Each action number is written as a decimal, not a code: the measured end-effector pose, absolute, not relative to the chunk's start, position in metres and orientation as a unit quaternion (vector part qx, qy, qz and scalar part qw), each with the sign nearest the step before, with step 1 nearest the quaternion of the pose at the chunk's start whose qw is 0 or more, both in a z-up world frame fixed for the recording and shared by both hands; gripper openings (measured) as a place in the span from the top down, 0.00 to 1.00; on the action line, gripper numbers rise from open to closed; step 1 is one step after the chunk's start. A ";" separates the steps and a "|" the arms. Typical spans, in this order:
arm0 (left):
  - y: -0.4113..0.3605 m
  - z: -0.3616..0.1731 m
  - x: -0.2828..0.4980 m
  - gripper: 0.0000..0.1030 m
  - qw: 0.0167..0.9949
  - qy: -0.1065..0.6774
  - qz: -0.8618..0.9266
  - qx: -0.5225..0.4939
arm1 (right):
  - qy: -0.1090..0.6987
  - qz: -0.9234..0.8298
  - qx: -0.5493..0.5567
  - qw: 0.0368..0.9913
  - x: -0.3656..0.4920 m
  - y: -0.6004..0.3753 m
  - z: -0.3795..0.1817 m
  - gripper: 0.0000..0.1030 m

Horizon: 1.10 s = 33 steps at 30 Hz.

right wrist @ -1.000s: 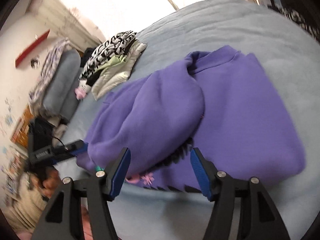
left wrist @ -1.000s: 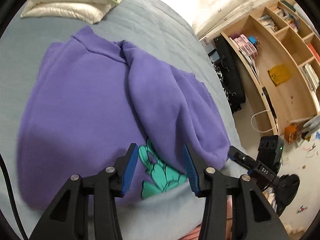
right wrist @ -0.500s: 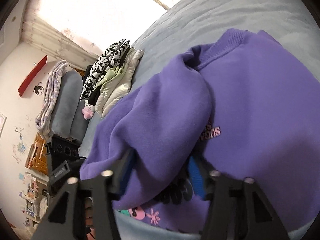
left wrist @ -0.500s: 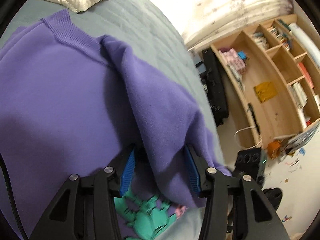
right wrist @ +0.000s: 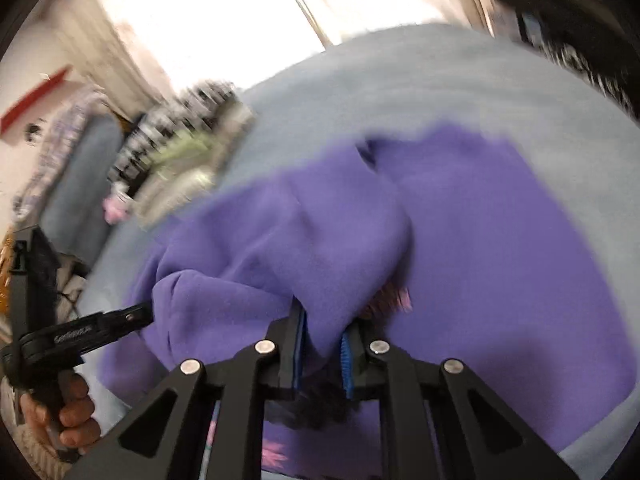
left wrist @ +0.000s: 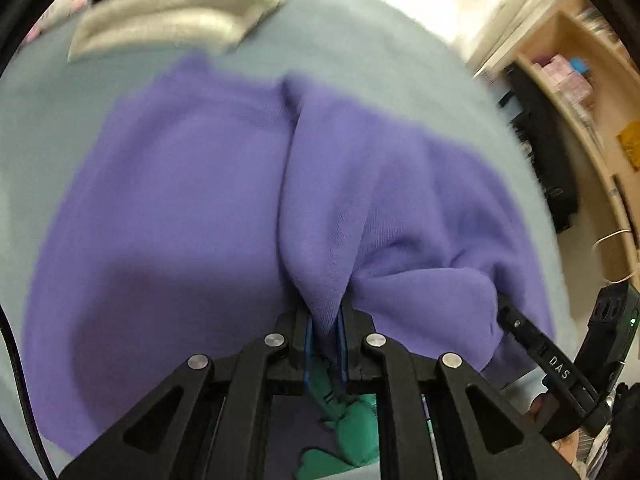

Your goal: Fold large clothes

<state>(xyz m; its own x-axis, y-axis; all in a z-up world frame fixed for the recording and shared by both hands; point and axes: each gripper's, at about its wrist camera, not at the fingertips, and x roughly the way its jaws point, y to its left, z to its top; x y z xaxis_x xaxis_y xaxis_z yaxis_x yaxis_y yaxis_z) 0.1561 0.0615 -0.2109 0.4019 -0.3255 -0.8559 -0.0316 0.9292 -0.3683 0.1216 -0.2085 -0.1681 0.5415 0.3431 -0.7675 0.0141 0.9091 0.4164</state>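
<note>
Purple sweatshirt [left wrist: 180, 208] pinched by both grippers [left wrist: 324, 332] [right wrist: 322, 344]; only right view shows hand [right wrist: 68, 412].

Matt fleecy purple sweatshirt [left wrist: 180, 208]; bedcover [left wrist: 360, 52] looks like soft matt cloth

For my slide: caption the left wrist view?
Left gripper shut on purple sweatshirt fold atop grey bed.

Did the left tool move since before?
Yes. The left tool went down onto the purple sweatshirt, its jaws just closing on a fold; the wooden shelf slid toward the frame's edge.
</note>
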 end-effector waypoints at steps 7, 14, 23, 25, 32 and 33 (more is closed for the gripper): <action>0.050 -0.201 0.145 0.87 0.836 0.525 -0.079 -0.135 | 0.471 0.099 0.194 0.855 0.112 -0.212 -0.164 0.78; 0.061 -0.177 0.119 0.71 0.846 0.509 -0.074 -0.140 | 0.458 0.073 0.159 0.872 0.092 -0.216 -0.134 0.72; 0.042 -0.133 0.103 0.71 0.878 0.440 -0.140 -0.124 | 0.379 0.087 0.116 0.914 0.092 -0.201 -0.096 0.72; 0.020 -0.134 0.109 0.71 0.879 0.437 -0.155 -0.108 | 0.386 0.099 0.110 0.911 0.107 -0.193 -0.101 0.72; -0.024 -0.164 0.141 0.72 0.896 0.420 -0.138 -0.045 | 0.401 0.101 0.069 0.908 0.139 -0.174 -0.131 0.72; -0.023 -0.177 0.150 0.72 0.890 0.436 -0.127 -0.041 | 0.411 0.093 0.059 0.905 0.144 -0.172 -0.141 0.72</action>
